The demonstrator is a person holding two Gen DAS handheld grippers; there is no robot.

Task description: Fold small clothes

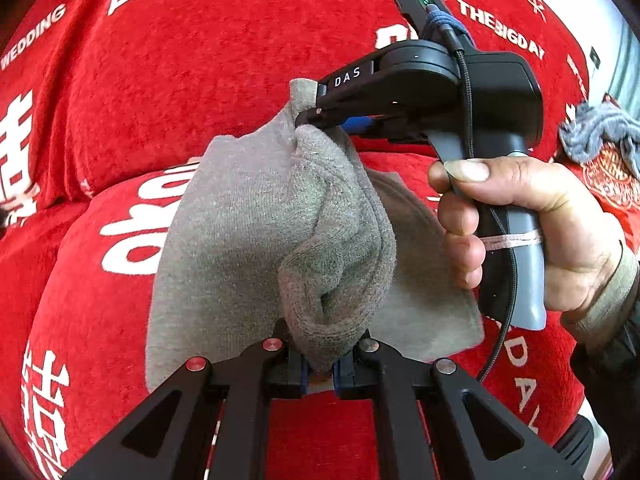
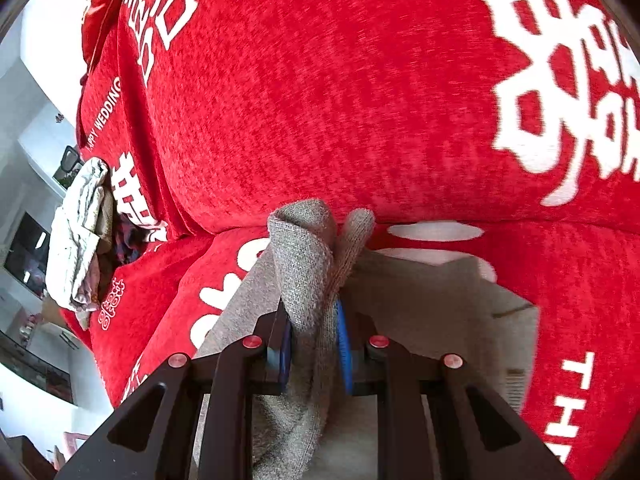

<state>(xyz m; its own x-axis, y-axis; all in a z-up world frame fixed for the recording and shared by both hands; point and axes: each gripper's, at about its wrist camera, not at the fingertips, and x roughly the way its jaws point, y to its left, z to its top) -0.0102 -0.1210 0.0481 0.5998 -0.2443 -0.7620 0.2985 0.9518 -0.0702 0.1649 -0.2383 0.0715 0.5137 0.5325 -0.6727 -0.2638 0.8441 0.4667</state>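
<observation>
- Red sofa cover (image 1: 120, 128): fills both views; white lettering sits at the upper left and lower left of the left wrist frame.
- Grey garment (image 1: 240, 216): the task's thing. It occupies the centre of the left wrist frame, lifted in a bunched fold, with a flat grey layer resting on the cover to its lower right.
- Left gripper (image 1: 320, 376): bottom centre of the frame. The jaws are closed tight on the lower bunched end of the garment.
- Right gripper (image 1: 316, 114): centre-right, above the fabric. It pinches the upper edge of the same garment; a hand (image 1: 532, 232) holds its handle at the right.
- Blue-grey cloth (image 1: 600, 132): lies at the far right edge, well apart from the work.
- Right wrist view: a pale crumpled garment (image 2: 80, 236) lies at the left edge. At the bottom centre, the blue pads of the right gripper (image 2: 316, 344) stand narrow, clamped on a thick roll of grey fabric.
- Risk 1: both grips hold bunched fabric, not a single edge. Judged cause: several layers are caught, so the fold may land crooked.
- Risk 2: the loose flat layer may drag and wrinkle on the plush cover.
- Risk 3: uneven pull between the 2 grippers could slip the thinner pinch free.
</observation>
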